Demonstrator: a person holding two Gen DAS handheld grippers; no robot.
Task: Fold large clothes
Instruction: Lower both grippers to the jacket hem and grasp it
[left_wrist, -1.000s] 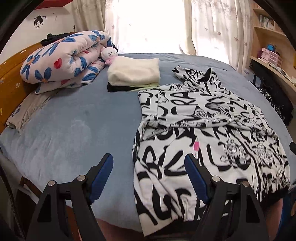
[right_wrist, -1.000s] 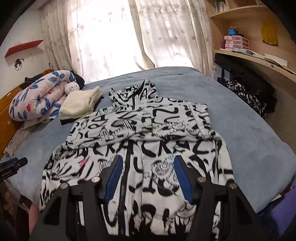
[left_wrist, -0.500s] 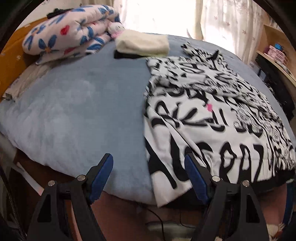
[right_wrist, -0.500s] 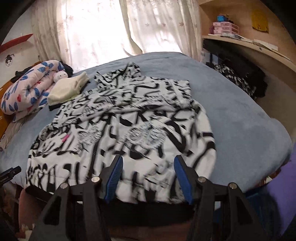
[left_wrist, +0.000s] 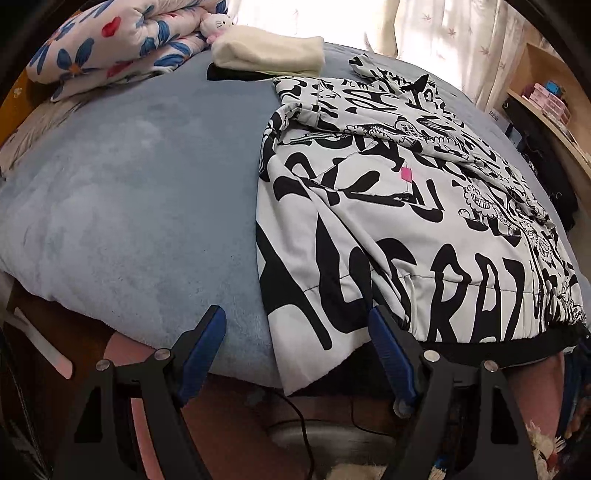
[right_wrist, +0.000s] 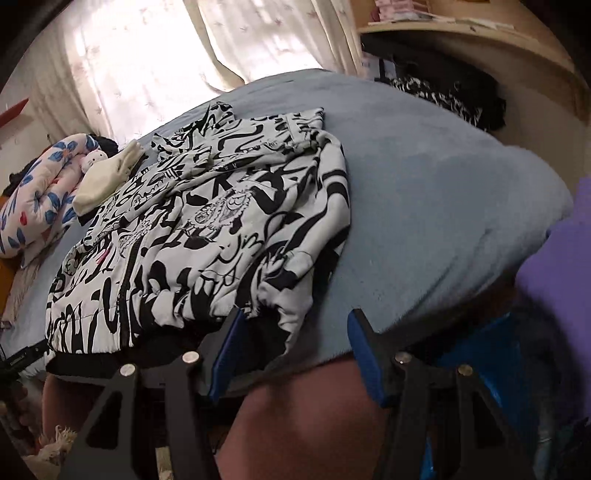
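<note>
A large black-and-white graffiti-print jacket lies spread on a blue-grey bed, sleeves folded in, black hem hanging over the near edge. It also shows in the right wrist view. My left gripper is open and empty, low at the bed's near edge by the jacket's bottom left corner. My right gripper is open and empty, low at the bed's edge by the jacket's bottom right corner; its left finger is against the hanging hem.
A flowered quilt, a small plush toy and a folded cream garment lie at the bed's far left. Curtains hang behind. Shelves and dark clothes stand at the right. A cable lies on the floor below.
Both grippers have dropped and moved in toward the bed's near edge, down to the jacket's hem corners. Both stay open. The right wrist view has tilted.
</note>
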